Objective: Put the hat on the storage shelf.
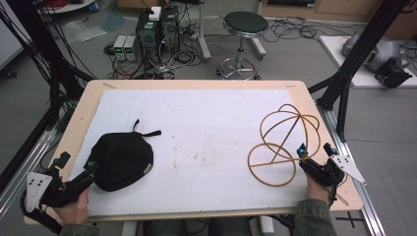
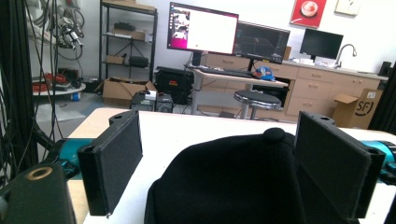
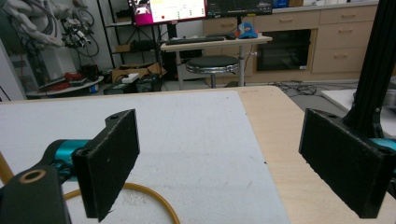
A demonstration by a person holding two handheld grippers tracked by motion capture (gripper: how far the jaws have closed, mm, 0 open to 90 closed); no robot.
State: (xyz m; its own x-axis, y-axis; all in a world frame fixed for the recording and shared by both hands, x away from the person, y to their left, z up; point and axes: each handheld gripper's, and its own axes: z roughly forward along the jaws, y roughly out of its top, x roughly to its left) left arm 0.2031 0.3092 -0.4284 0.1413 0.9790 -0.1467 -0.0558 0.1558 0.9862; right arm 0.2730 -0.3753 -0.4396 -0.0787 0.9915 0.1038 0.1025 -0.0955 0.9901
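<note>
While the black cap (image 1: 121, 161) is lying on the white mat (image 1: 196, 132) near the tabletop's (image 1: 88, 98) front-left corner, the left gripper (image 1: 88, 169) is sitting just at the cap's left rim, close to the front edge. In the left gripper view the cap (image 2: 229, 182) is rising between the two black pads, which are standing wide apart and not pressing on it; the right pad (image 2: 331, 163) is sitting just beside the cap's crown button, though whether it is touching the fabric cannot be told. The right gripper (image 1: 307, 160) is resting near the front-right corner, its jaws also standing wide with nothing between them. Its tips are lying just beside the orange wire stand (image 1: 282, 142), whose ring is curving past the left pad (image 3: 109, 163) in the right gripper view.
</note>
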